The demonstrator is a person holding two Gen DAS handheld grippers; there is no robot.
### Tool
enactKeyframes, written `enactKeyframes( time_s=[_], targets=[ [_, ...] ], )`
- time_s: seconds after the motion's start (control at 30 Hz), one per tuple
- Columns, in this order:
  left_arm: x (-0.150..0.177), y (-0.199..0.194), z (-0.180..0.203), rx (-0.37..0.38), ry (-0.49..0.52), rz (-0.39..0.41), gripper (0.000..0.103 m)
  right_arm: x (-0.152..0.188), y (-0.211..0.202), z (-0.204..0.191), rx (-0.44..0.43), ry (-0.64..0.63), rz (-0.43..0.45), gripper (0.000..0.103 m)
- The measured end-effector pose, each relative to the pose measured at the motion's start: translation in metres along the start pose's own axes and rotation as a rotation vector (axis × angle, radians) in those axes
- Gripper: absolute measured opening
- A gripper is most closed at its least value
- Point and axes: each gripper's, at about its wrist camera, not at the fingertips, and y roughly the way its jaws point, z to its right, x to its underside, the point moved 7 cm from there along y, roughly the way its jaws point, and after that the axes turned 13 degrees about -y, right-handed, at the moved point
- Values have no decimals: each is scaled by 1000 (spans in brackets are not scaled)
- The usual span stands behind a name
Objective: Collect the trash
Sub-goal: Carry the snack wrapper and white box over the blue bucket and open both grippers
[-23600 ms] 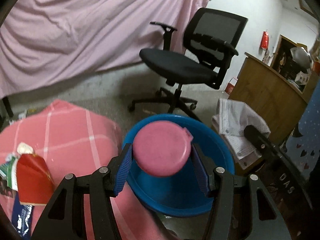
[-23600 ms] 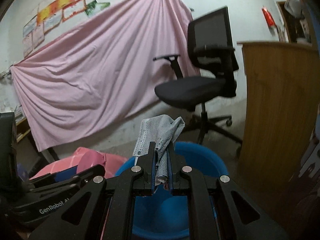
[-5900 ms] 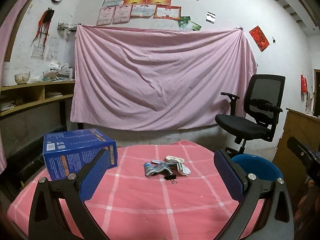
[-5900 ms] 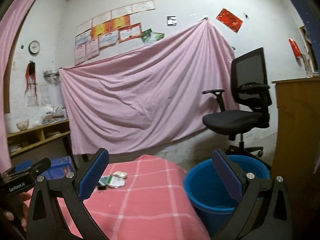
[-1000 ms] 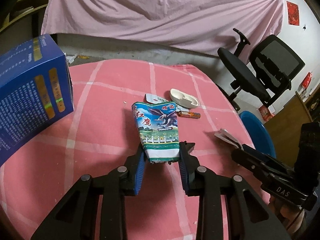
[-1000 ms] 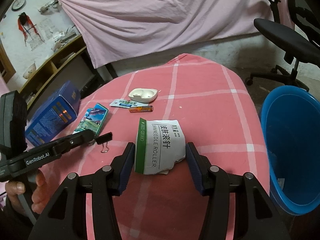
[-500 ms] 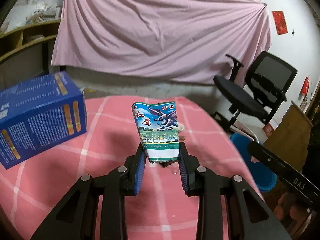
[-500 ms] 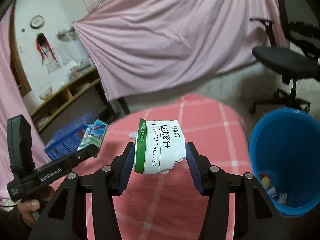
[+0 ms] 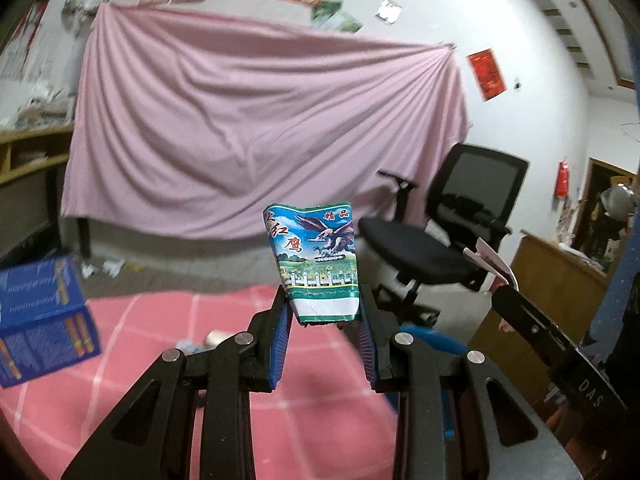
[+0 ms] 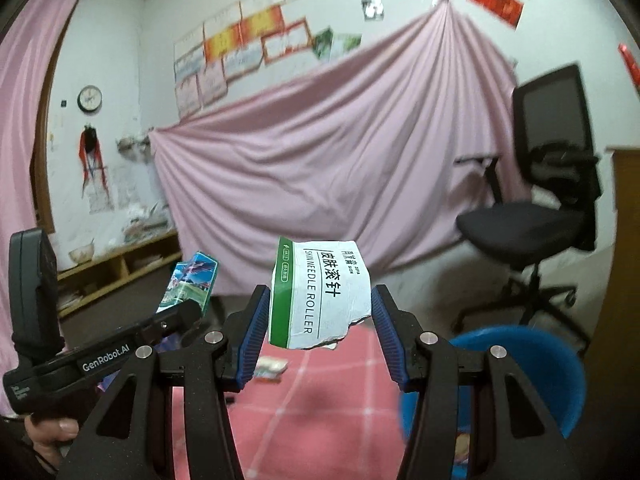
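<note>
Both crumpled: eagle-print packet [image 9: 316,264], torn white-green box [image 10: 320,304].

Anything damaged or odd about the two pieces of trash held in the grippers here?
Both are torn. The white skin needle roller box in the right gripper has a ragged lower edge; the eagle-print packet in the left gripper is crumpled, its bottom frayed.

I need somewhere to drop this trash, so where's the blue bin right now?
The blue bin sits low right in the right wrist view, beside the pink table and below the black chair.
</note>
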Motion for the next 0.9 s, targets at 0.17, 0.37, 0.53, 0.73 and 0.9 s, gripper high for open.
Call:
enactKeyframes(
  time_s=[0.17, 0.37, 0.53, 0.73, 0.9],
  targets=[
    [-8, 2, 35, 80, 27, 48, 27, -11, -25, 23, 92, -20, 71, 50],
    [-4, 12, 73, 169, 89, 62, 28, -10, -40, 56, 206, -23, 89, 50],
    [8, 27, 100, 216, 125, 50, 28, -4, -47, 81, 259, 10, 80, 50],
    [24, 47, 117, 237, 149, 9, 28, 8, -51, 105, 312, 35, 43, 50],
    [40, 67, 122, 235, 152, -66, 28, 21, -46, 120, 335, 66, -19, 50]
  ],
)
